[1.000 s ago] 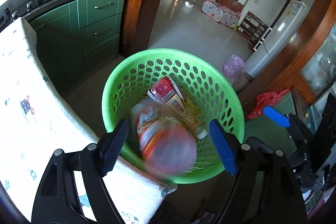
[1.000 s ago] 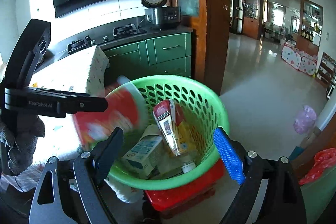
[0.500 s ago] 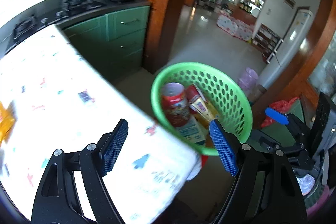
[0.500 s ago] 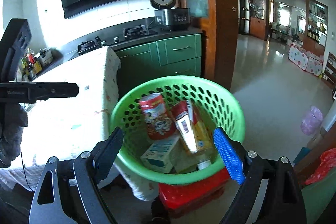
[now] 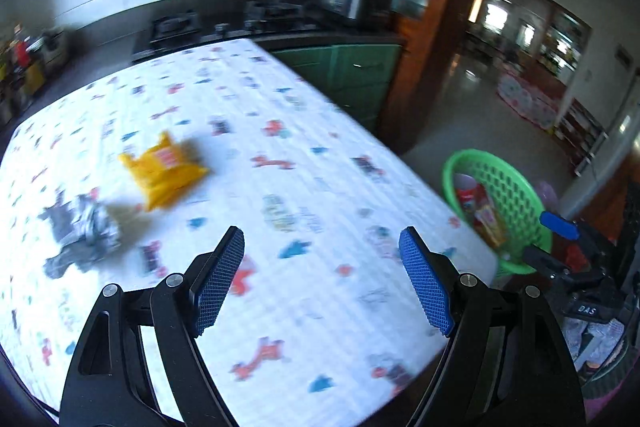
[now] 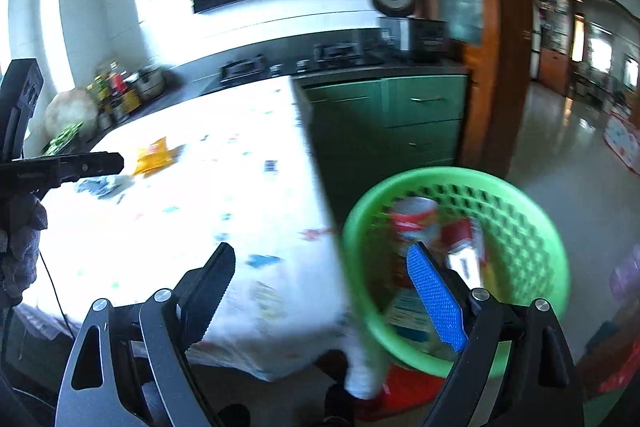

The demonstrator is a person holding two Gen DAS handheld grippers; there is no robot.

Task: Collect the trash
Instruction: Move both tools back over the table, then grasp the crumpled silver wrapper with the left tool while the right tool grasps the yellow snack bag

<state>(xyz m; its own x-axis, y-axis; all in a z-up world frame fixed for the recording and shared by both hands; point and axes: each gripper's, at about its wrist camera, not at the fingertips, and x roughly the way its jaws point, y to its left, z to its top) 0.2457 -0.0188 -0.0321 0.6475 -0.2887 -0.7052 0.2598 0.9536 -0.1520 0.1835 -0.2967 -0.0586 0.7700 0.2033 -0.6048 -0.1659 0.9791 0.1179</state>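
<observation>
Hovering with jaws spread and empty, the left claw [image 5: 322, 277] looks between pickups, the yellow packet [image 5: 166, 173] ahead to its left on the table [image 5: 320, 327], the basket [image 5: 516, 187] off right, so I'd reach there next.

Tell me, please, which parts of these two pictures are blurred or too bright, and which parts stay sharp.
Left wrist view: the left gripper is sharp, while the tablecloth, yellow wrapper and grey wrapper are smeared. Right wrist view: the right gripper is sharp, the green basket is smeared, and the cloth is washed out by glare.
</observation>
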